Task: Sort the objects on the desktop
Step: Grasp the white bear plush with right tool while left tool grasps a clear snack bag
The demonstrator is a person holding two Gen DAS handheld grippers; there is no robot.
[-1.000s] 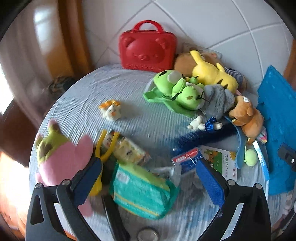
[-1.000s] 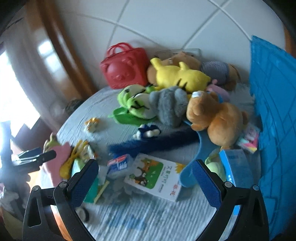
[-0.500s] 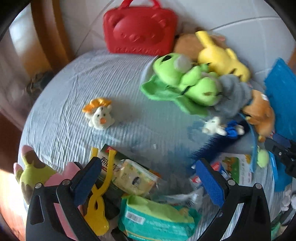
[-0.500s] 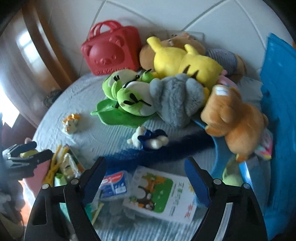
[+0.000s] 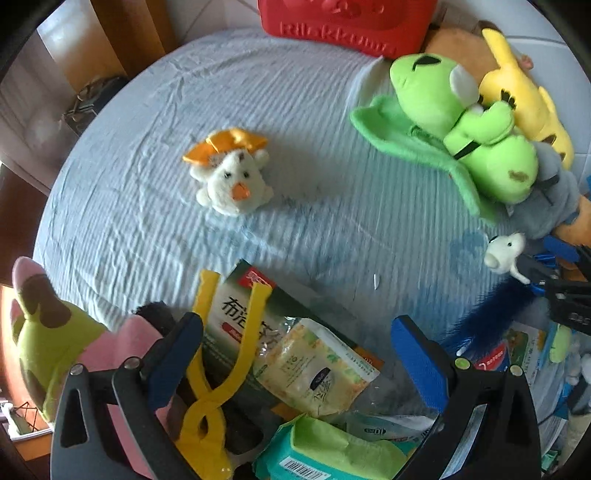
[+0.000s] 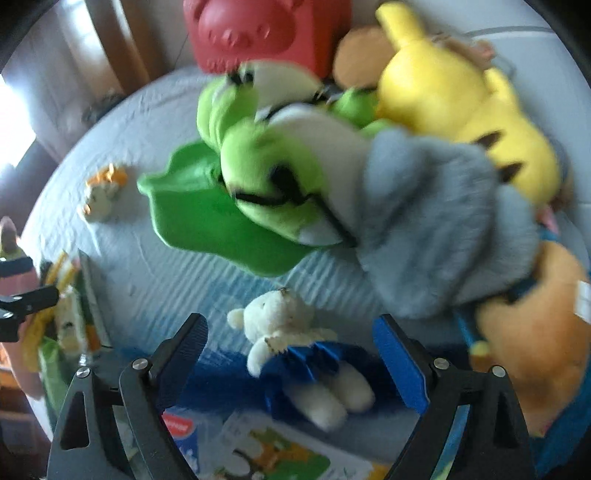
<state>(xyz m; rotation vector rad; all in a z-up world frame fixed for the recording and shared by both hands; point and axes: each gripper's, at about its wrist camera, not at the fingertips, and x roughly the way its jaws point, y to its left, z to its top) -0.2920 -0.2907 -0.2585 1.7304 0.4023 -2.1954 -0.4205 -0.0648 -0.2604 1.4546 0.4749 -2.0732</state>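
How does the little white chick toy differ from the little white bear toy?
The white chick wears an orange bow and has an orange beak; the white bear wears a blue skirt. The chick sits alone on bare tablecloth; the bear lies between the open fingers of the right hand-held gripper. Both are small, fluffy plush toys.

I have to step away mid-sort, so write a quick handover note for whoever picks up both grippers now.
Left gripper: open, empty, over the snack packets and yellow clip.
Right gripper: open, empty, its fingers on either side of the small white bear in a blue skirt.
Big plush toys are piled by the red case; the little chick sits alone on the cloth.
Nothing held. Packets, clip, small toys remain loose.
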